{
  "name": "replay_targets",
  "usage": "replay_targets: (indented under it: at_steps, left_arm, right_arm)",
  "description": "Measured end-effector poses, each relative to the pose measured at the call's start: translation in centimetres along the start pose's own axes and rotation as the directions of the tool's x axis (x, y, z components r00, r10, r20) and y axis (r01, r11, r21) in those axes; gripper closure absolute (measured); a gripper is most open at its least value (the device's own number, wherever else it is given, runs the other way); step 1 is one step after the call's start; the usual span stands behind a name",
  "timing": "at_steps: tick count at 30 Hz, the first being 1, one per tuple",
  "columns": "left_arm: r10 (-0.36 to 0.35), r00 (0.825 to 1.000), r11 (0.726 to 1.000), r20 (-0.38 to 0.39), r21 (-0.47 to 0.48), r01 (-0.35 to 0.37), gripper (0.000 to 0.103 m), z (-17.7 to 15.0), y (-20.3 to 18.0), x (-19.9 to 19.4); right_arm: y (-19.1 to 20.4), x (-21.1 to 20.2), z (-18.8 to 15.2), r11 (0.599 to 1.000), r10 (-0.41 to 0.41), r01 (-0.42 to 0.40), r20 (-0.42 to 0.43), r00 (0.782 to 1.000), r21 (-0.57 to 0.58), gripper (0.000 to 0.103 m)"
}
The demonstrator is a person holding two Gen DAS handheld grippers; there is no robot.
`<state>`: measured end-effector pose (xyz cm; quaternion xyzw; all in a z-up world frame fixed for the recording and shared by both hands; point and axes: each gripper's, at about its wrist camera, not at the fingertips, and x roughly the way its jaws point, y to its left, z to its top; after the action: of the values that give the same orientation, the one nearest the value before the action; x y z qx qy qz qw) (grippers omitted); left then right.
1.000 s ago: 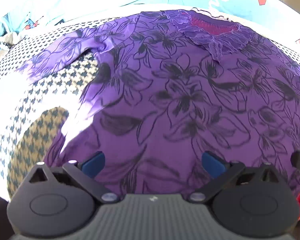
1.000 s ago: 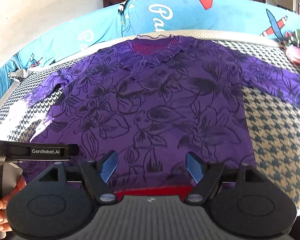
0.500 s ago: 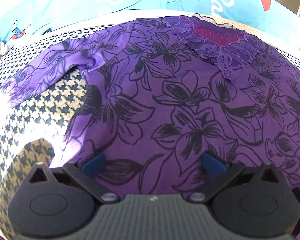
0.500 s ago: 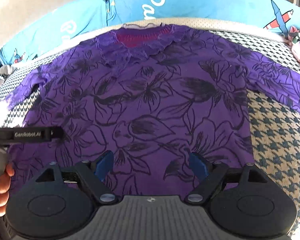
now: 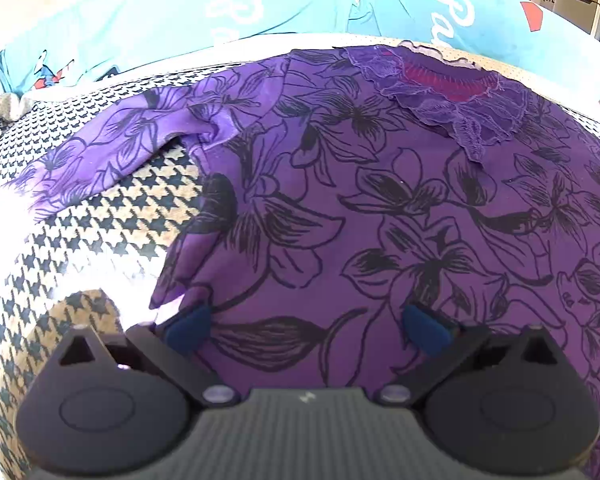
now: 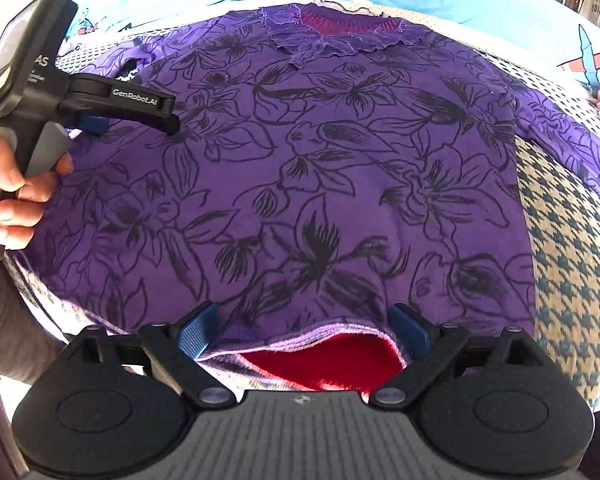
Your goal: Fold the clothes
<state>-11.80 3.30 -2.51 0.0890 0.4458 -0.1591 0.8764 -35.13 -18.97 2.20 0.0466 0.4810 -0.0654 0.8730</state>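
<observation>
The purple flowered top (image 6: 300, 168) lies flat on the houndstooth cover (image 6: 572, 264). The right tongs (image 6: 304, 334) have just been opening wide over its hem, gripping nothing. The left tongs (image 5: 306, 326) gape wide too, empty.

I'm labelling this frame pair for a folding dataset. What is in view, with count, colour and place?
top: one, purple with black flowers, red lining at the hem, spread flat, face up, sleeves out to the sides.
cover: one, cream and dark houndstooth, under the top.
bedding: light blue with white lettering, beyond the collar.
left gripper: black, blue pads, open over the top's side edge.
right gripper: black, blue pads, open, just widened, at the hem.
hand: one, holding the left gripper's handle.
</observation>
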Motion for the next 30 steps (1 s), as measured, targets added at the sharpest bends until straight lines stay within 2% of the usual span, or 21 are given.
replay_targets:
  at_steps: [6,18,22,25,30]
  left_arm:
    - [0.024,1.0,0.999,-0.003,-0.021,-0.024,0.0,-0.1,0.9,0.0]
    - [0.034,0.999,0.999,0.01,-0.032,-0.034,0.0,-0.4,2.0,-0.3]
    - [0.047,0.999,0.995,-0.003,-0.088,-0.047,0.0,-0.3,3.1,-0.3]
    - [0.062,0.998,0.994,-0.002,-0.093,-0.062,0.0,-0.1,3.4,-0.4]
    - [0.082,0.996,0.981,-0.025,-0.173,-0.085,0.0,0.4,5.5,0.1]
  right_arm:
    - [-0.3,-0.1,-0.4,0.999,0.021,-0.021,0.006,1.0,0.045,0.01]
    - [0.1,0.1,-0.3,0.999,-0.008,0.008,0.02,1.0,0.046,0.006]
    - [-0.1,-0.2,-0.3,0.996,-0.006,0.002,0.038,0.999,0.091,0.006]
    - [0.1,-0.5,0.2,0.993,-0.006,0.001,0.05,0.999,0.114,0.007]
    - [1.4,-1.2,2.2,1.0,-0.015,0.013,0.099,0.995,0.029,0.007]
